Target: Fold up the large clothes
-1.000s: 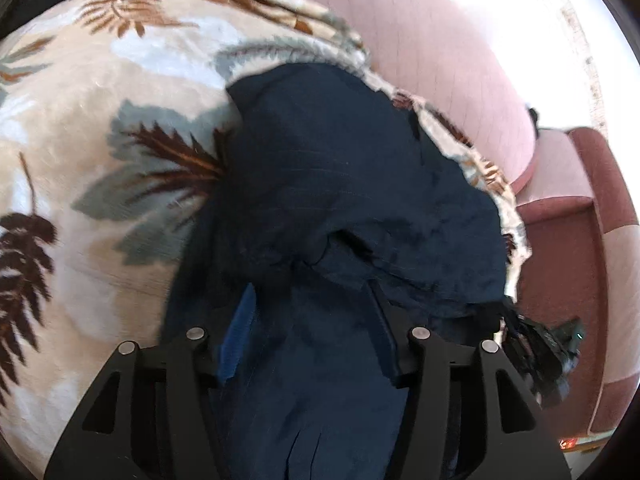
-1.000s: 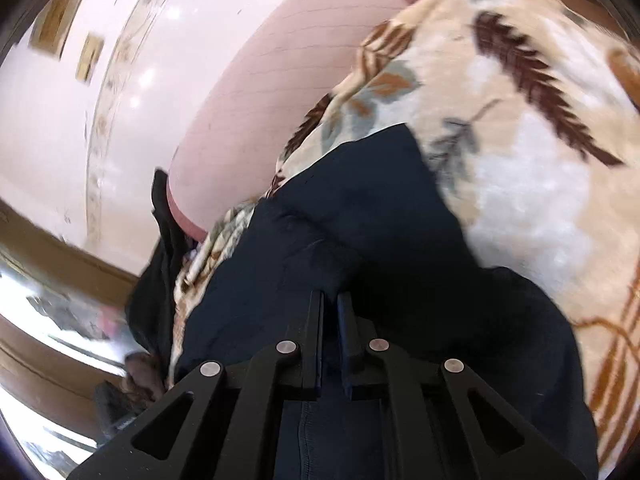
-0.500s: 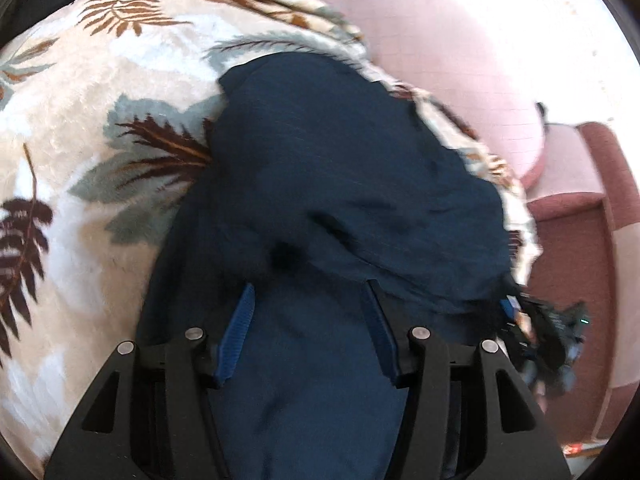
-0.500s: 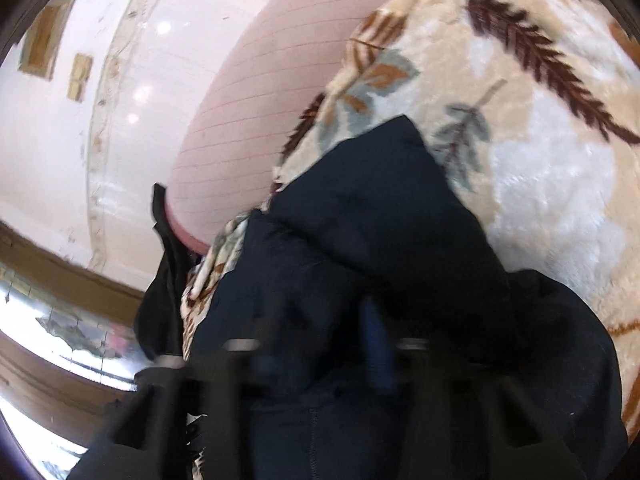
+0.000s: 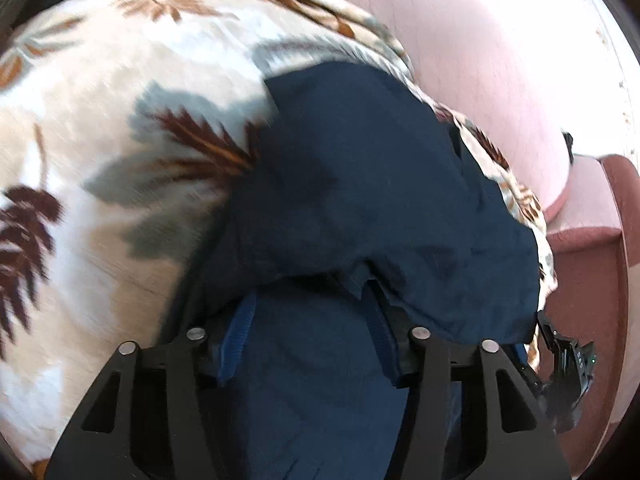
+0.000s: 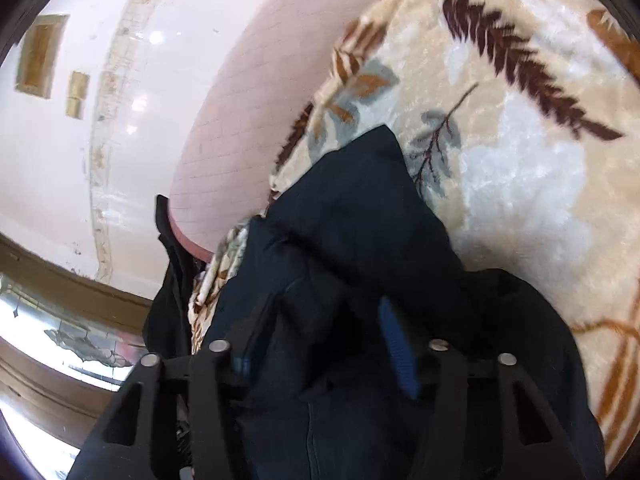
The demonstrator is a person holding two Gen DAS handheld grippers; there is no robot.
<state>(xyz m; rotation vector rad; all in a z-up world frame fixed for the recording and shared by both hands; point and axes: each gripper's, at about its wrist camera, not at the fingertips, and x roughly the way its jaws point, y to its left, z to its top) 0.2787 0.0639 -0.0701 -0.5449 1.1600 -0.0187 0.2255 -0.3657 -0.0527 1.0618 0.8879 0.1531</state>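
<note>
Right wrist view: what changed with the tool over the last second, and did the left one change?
The right tool went from shut on the dark garment to open, letting it go; its fingers now stand apart over the cloth. The left tool stayed open over the garment, shifting only slightly. The garment stayed on the leaf-print blanket.
</note>
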